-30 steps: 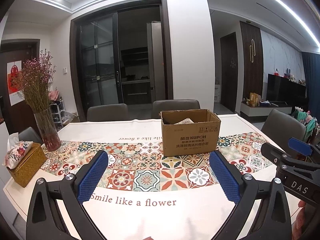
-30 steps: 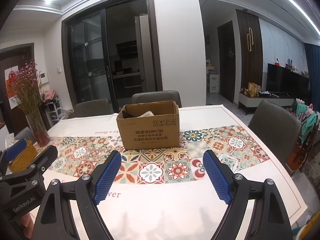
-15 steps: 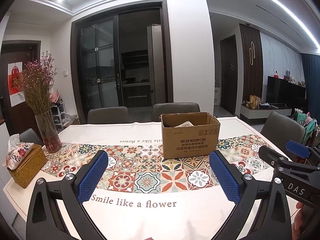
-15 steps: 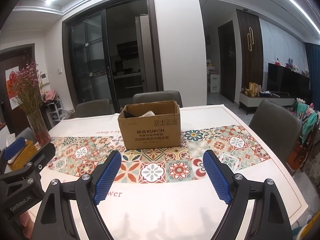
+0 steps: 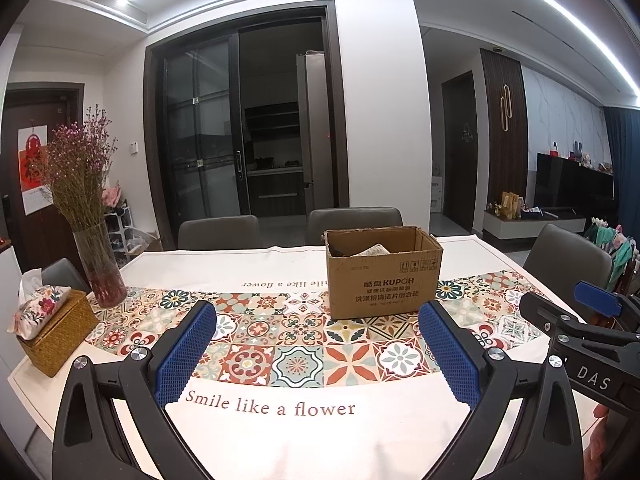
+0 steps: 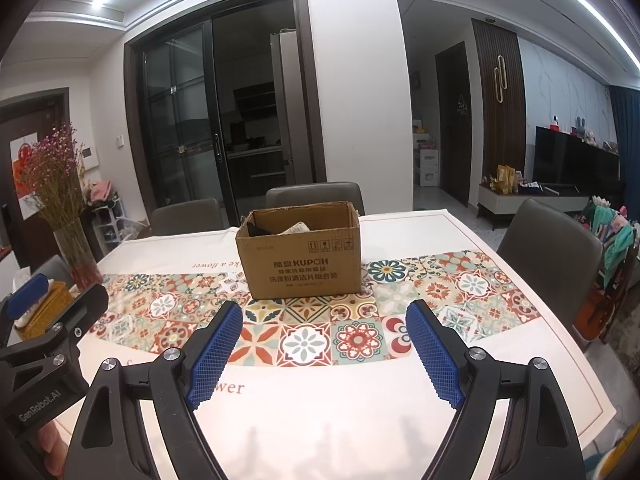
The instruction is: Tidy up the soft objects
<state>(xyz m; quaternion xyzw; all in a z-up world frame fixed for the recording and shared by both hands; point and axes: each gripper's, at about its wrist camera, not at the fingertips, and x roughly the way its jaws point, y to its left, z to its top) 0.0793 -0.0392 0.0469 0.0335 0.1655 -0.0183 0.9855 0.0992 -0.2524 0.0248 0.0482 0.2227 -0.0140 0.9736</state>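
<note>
An open cardboard box [image 5: 384, 276] stands on the patterned tablecloth [image 5: 280, 364] past the middle of the table; it also shows in the right wrist view [image 6: 304, 260]. Pale and dark soft items [image 5: 372, 250] lie inside it, mostly hidden by its walls. My left gripper [image 5: 318, 352] is open and empty, held above the near table edge, well short of the box. My right gripper [image 6: 324, 352] is open and empty, at the same distance from the box. Each gripper shows at the side of the other's view.
A glass vase of dried pink flowers [image 5: 94, 240] and a wicker tissue box [image 5: 52, 332] stand at the table's left end. Grey chairs [image 5: 352, 222] line the far side and the right end [image 6: 548, 256].
Both grippers have risen and drawn back slightly from the table, so the box sits lower in both views. Both stay open and empty.
</note>
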